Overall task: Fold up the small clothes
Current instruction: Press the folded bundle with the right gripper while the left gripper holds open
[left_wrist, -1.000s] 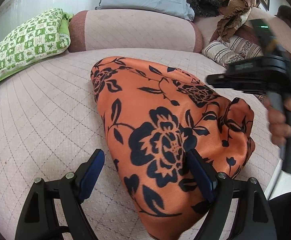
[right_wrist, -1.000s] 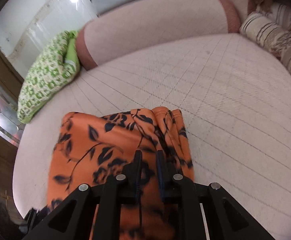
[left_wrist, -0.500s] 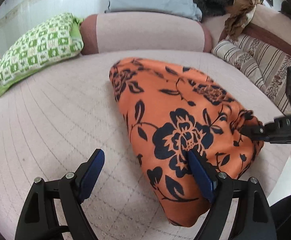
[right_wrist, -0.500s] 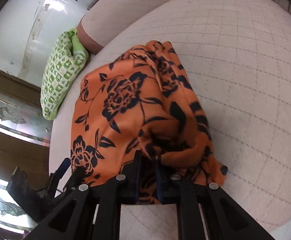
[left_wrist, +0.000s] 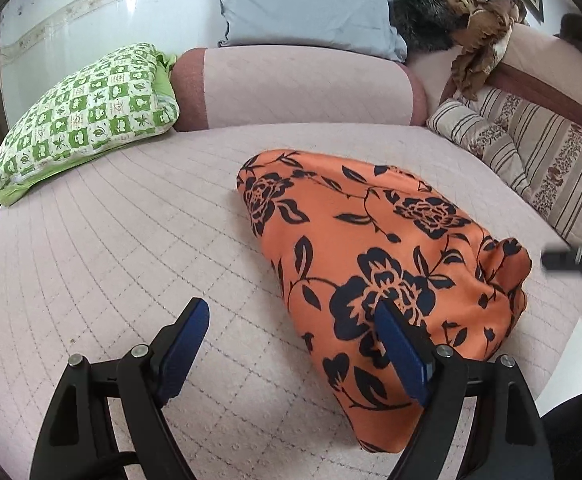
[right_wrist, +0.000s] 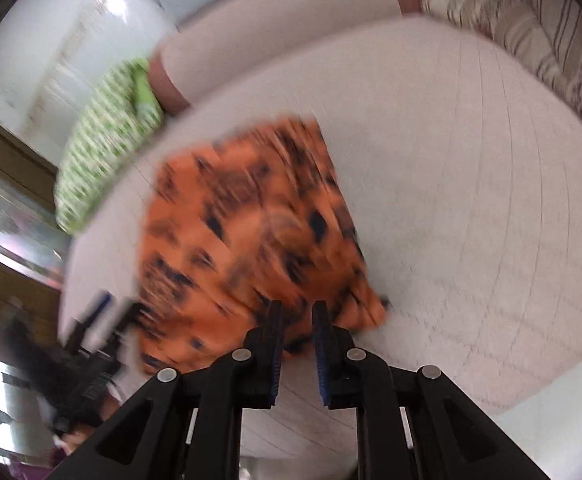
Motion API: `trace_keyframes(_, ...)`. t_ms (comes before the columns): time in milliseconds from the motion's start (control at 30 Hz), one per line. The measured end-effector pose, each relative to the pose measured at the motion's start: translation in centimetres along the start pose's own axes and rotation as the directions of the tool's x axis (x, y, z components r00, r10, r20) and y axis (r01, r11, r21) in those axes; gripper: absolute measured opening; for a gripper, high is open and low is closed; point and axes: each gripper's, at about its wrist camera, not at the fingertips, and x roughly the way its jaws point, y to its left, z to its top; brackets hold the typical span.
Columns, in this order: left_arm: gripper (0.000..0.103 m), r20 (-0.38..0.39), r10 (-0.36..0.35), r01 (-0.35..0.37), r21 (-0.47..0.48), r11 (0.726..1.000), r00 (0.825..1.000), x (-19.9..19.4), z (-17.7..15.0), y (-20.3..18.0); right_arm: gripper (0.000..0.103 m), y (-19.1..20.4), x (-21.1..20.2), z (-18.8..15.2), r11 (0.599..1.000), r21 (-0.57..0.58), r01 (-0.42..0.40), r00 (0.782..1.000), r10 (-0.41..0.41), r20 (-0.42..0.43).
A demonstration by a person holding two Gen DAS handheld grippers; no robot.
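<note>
An orange garment with black flowers [left_wrist: 375, 252] lies folded on the pale quilted bed [left_wrist: 111, 248]. My left gripper [left_wrist: 291, 332] is open and empty, just above the bed at the garment's near left edge. Its right finger [left_wrist: 399, 352] overlaps the cloth. In the right wrist view the garment [right_wrist: 243, 236] is blurred. My right gripper [right_wrist: 297, 316] has a narrow gap between its jaws and nothing in it, at the garment's near edge. It shows at the right edge of the left wrist view [left_wrist: 571, 260].
A green checked pillow [left_wrist: 87, 112] lies at the back left. A pink bolster [left_wrist: 299, 84] and a grey-blue pillow [left_wrist: 303, 8] line the back. Striped cushions [left_wrist: 539, 148] and a brown cloth [left_wrist: 479, 44] sit at the right. The bed's edge [left_wrist: 563, 344] is near right.
My right gripper has let go of the garment's edge, parted its jaws a little and pulled back. The garment has settled flat. The left gripper has stayed open and drawn back slightly.
</note>
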Motion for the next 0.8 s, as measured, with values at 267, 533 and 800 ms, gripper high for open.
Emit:
trace_keyframes(267, 0.085, -0.025, 0.009, -0.008, 0.046, 0.999, 1.0, 1.0, -0.4, -0.9, 0.017, 2.9, 3.9, 3.3, 1.0, -0.005, -0.001, 1.0, 0.001, 0.024)
trace_keyframes(533, 0.085, -0.031, -0.004, 0.005, 0.037, 0.999, 1.0, 1.2, -0.2, -0.8, 0.017, 0.4, 5.8, 0.6, 0.994, -0.035, 0.107, 0.985, -0.111, -0.136)
trace_keyframes(800, 0.085, -0.023, 0.0, 0.001, 0.06, 0.998, 1.0, 1.1, -0.6, -0.5, 0.017, -0.6, 6.7, -0.6, 0.992, -0.049, 0.113, 0.985, -0.119, -0.126)
